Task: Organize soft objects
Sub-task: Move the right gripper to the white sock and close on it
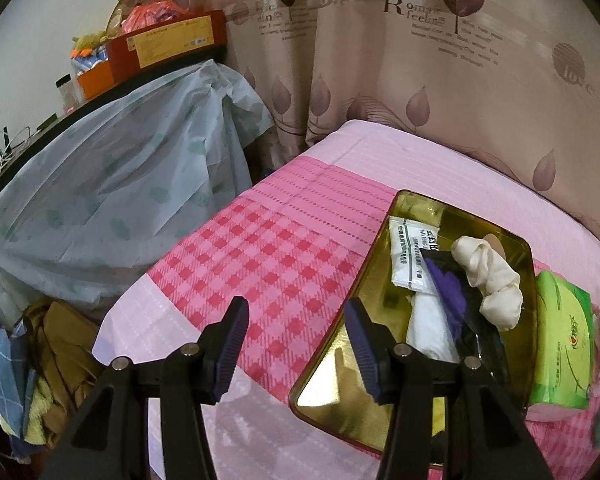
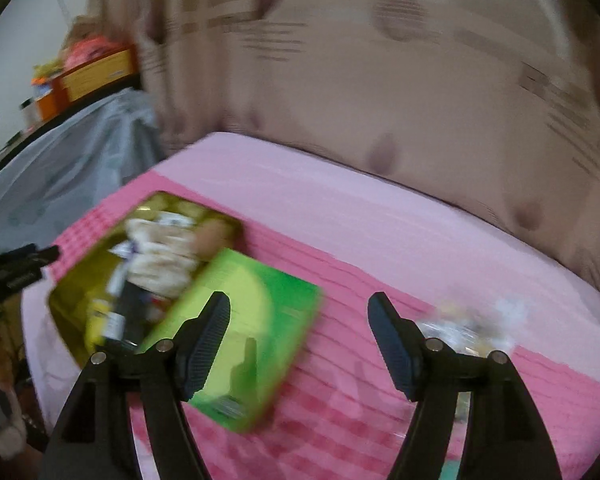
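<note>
**Both grippers hanging open over the pink bed, tin already part filled**

A green tissue pack [image 1: 562, 340] is lying just beside the right edge of the gold tin [image 1: 332, 364], at the right of the left wrist view. In the blurred right wrist view that pack [image 2: 260, 320] is showing behind the left finger of the right gripper [image 2: 300, 308], whose jaws are standing released with only bedcover between them. A clear crinkled packet [image 2: 466, 330] is sitting at the right, behind the other finger; its contents cannot be told.

The left gripper [image 1: 296, 312] is hanging unclenched and empty at the tin's near left edge.

Inside the tin a cream rolled cloth [image 1: 486, 276] is lying over a purple item [image 1: 446, 284], beside a white sachet [image 1: 410, 252].

The tin is resting on a pink checked bedcover [image 1: 276, 248]. A patterned curtain [image 1: 380, 60] is hanging behind, with a pale plastic sheet [image 1: 120, 184] draping at the left.
</note>
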Tool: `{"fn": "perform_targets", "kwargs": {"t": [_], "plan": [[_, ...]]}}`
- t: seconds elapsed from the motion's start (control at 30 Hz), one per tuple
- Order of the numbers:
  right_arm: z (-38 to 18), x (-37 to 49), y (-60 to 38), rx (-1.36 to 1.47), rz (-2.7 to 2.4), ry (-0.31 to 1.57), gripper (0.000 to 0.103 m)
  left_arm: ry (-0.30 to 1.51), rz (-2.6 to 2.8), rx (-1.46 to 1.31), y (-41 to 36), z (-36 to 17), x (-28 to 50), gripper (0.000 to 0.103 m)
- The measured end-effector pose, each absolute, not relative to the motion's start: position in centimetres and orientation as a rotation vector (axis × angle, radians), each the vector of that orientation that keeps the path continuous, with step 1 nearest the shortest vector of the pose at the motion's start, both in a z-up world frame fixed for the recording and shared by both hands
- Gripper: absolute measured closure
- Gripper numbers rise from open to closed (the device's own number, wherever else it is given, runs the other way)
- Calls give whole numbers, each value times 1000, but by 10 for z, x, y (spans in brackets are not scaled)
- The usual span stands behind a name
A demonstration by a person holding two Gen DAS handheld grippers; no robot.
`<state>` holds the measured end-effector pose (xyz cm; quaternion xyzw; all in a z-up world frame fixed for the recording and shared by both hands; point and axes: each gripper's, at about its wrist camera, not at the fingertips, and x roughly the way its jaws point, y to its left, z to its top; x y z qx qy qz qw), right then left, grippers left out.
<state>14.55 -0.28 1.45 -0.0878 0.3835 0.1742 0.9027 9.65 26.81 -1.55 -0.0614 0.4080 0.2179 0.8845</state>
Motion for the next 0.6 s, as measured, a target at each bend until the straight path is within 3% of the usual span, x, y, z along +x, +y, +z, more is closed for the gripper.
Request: {"fn": "perform_targets", "kwargs": {"t": [0.27, 0.6], "plan": [[5, 159, -104, -145, 154, 829, 34, 834, 423, -97, 258, -14, 96, 52], [-18, 209, -160, -93, 40, 875, 34, 793, 357, -15, 236, -13, 96, 52]]}}
